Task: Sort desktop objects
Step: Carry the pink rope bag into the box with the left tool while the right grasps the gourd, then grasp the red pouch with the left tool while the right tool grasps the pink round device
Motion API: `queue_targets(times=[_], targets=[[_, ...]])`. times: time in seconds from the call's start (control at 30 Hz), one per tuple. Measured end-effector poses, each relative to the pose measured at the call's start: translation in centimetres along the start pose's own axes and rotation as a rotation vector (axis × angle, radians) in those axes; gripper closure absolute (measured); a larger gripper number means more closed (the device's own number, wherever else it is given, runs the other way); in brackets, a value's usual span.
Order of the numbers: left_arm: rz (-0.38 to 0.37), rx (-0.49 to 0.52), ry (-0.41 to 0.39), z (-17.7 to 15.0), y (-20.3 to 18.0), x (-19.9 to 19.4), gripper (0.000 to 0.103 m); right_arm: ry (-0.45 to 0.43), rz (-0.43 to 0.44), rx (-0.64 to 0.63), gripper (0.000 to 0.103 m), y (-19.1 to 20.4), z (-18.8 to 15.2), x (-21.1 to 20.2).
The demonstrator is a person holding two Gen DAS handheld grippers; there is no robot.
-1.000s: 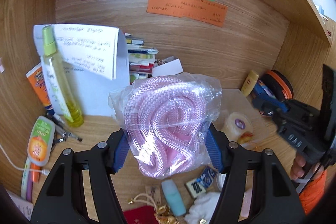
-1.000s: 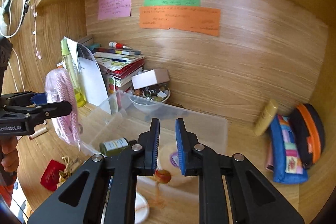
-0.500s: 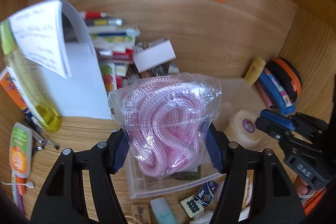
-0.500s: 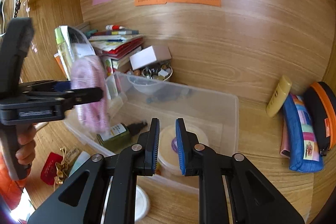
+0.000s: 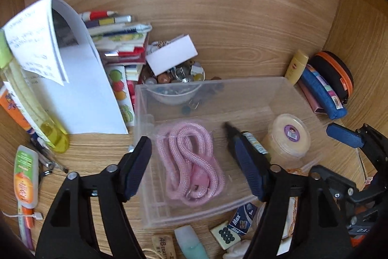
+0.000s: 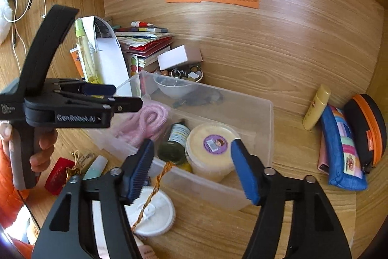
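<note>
The left claw [image 5: 196, 166] is spread wide and grips nothing. Its two blue pads sit on either side of the bagged pink rope [image 5: 191, 162], clear of it, with one pad outside the left wall of the clear plastic bin [image 5: 242, 94] and the other above the bin's inside. The rope lies coiled on the bin floor at the left end. Beside it in the bin lie a small dark bottle [image 6: 175, 142] on its side and a round lidded tub [image 6: 213, 147] with a purple sticker.

The right claw [image 6: 192, 169] is also spread wide and empty, hovering just above the near wall of the bin with the tub seen between its pads. Below its left finger a white round lid [image 6: 155, 213] rests on the counter [image 6: 291, 162], with a braided yellow cord [image 6: 155, 186] trailing across it.

To the right of the bin, against the back wall, lie a yellow tube [image 6: 316, 107], a blue pencil pouch [image 6: 342, 149] and a black case with an orange zip [image 6: 366, 128]. Behind the bin stands a white bowl of trinkets [image 5: 174, 86].
</note>
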State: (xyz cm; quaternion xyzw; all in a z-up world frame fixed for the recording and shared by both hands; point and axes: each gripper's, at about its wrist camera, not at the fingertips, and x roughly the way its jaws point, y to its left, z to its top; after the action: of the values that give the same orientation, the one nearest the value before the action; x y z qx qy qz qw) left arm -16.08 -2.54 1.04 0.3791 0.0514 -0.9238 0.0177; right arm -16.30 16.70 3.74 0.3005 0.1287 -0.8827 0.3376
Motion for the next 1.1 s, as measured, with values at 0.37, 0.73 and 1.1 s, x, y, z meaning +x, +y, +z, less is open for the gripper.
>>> queue_targets(times=[0.37,0.73,1.1], targets=[[0.053,0.04,-0.03,-2.8,1.0,-3.4,0.014,0.011,-0.012,0.029,0.025,0.8,-3.0,-2.9],[0.107,0.057,0.042,-8.2,4.2,-5.8,0.009,0.036,0.05,0.127,0.023,2.9,-7.1,-4.6],[0.042,0.005,0.186,-13.5,5.0,-4.3,0.009,0.131,0.066,0.244,0.023,3.0,-10.2,-3.0]])
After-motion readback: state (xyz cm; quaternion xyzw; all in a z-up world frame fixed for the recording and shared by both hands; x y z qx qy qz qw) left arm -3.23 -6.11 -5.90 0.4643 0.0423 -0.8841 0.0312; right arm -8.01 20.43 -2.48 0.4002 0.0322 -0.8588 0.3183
